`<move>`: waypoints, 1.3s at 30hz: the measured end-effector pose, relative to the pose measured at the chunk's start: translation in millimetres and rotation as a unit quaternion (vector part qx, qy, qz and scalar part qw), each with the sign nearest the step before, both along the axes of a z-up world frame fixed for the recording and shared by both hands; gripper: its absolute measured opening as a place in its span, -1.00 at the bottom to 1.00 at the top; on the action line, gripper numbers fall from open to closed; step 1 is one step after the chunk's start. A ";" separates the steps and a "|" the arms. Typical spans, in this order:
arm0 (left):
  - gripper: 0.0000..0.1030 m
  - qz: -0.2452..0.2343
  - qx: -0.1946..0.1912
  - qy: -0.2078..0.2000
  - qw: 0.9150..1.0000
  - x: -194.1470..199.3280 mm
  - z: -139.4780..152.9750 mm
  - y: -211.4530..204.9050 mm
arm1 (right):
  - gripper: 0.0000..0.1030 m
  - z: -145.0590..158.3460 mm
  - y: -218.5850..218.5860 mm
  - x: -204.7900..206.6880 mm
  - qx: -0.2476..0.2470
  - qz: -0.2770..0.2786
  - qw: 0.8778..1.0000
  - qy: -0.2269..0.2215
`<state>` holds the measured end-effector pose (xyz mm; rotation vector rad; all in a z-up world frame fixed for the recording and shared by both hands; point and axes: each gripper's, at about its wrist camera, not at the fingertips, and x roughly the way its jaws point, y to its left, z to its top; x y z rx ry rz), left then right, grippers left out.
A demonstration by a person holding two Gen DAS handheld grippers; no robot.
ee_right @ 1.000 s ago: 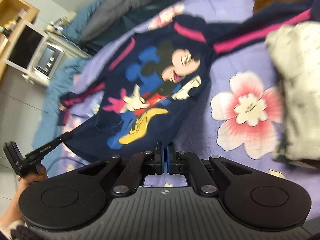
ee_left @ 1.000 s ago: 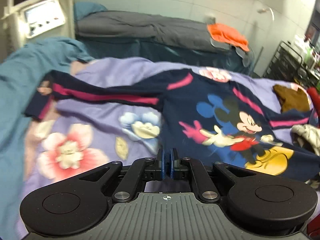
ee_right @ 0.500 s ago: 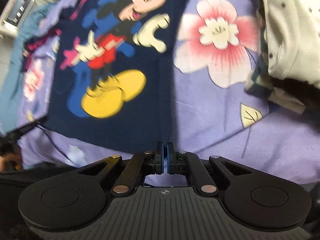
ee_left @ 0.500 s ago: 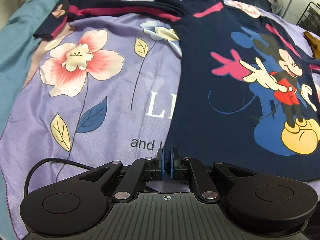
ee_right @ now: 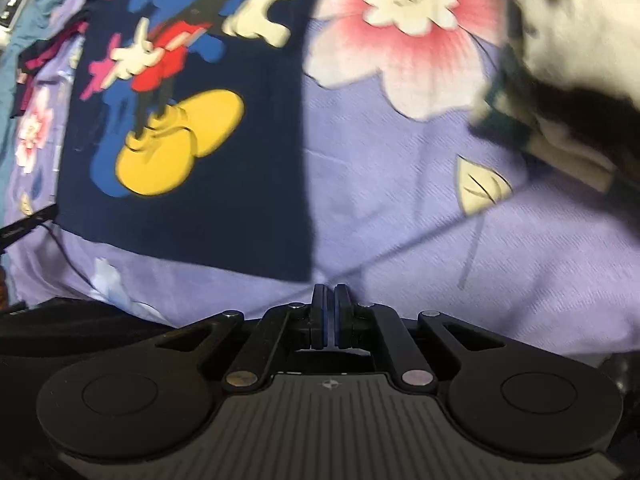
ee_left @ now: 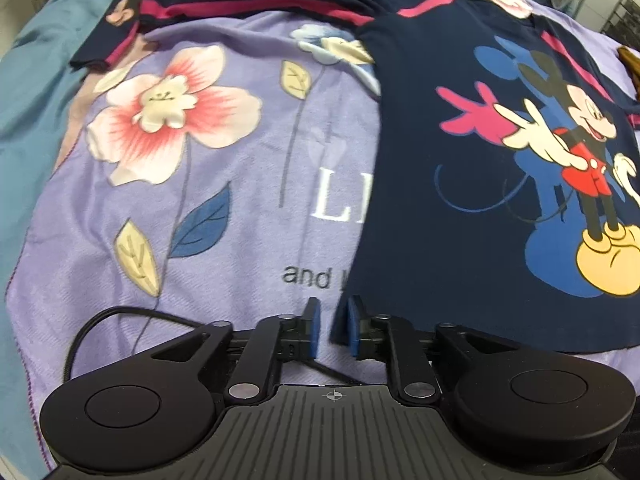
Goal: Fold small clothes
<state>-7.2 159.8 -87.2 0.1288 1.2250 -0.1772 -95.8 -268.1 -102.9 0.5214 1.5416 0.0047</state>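
Navy fabric fills the right half of the left wrist view: one long-sleeved shirt (ee_left: 460,216) with a cartoon mouse print lies flat, front up, on a purple floral bedspread (ee_left: 248,216). One sleeve (ee_left: 240,8) with a pink stripe stretches out from the shirt's shoulder toward a teal blanket (ee_left: 28,80) at the bedspread's edge. The left gripper (ee_left: 331,328) sits low over the bedspread at the shirt's bottom corner, its two blue-padded fingers (ee_left: 311,330) slightly apart, with the corner of the hem just at the gap; whether the pads touch the cloth I cannot tell. One black cable (ee_left: 92,328) curls on the bedspread beside the gripper. Two printed flowers and three leaves show on the bedspread beside the shirt, with white lettering partly covered by the shirt's side edge.

From the right wrist view, blurred, the same shirt (ee_right: 192,152) lies on the bedspread (ee_right: 420,240), its other bottom corner just ahead of the right gripper (ee_right: 331,316). That gripper's fingers are pressed together with nothing between them, close to the hem but apart from it. One pale speckled garment (ee_right: 580,28) lies bunched beside the shirt, across one large pink flower. The tip of the left tool (ee_right: 28,224) pokes in at the shirt's far corner.
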 end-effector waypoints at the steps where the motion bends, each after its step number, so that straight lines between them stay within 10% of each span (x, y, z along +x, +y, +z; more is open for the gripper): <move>1: 0.12 0.005 0.003 0.002 1.000 -0.2 1.5 2.7 | -0.89 -0.3 -1.4 -1.8 0.000 -0.006 1.000 0.001; 6: 0.18 0.032 0.050 0.000 0.998 -1.0 10.0 18.9 | -0.66 13.3 -12.4 -6.4 0.006 -0.028 1.000 -0.012; 8: 0.20 0.042 0.043 -0.010 0.998 1.7 19.6 23.4 | -0.01 23.1 -13.4 -3.8 0.004 -0.029 0.999 -0.031; 10: 0.33 0.036 0.032 -0.024 0.999 6.3 30.4 17.9 | 0.13 36.0 -15.6 0.9 0.013 -0.039 0.997 -0.063; 12: 0.94 0.017 0.020 -0.041 0.999 10.8 41.4 2.2 | 0.17 49.3 -18.1 7.3 0.034 -0.046 0.993 -0.101; 15: 1.00 -0.005 0.015 -0.076 0.997 11.5 56.2 -36.0 | 0.40 66.9 -24.1 19.9 0.057 -0.073 0.985 -0.148; 21: 1.00 -0.072 -0.040 -0.085 0.993 14.0 65.0 -121.0 | 0.43 85.1 -49.8 45.5 0.086 -0.148 0.968 -0.185; 35: 1.00 -0.090 -0.028 -0.047 0.994 -2.9 62.4 -181.4 | 0.35 110.9 -236.2 110.0 -0.211 -0.209 0.917 -0.267; 39: 1.00 -0.060 -0.015 -0.040 0.997 -9.4 63.8 -175.6 | 0.16 74.1 -289.2 133.7 -0.192 -0.258 0.918 -0.232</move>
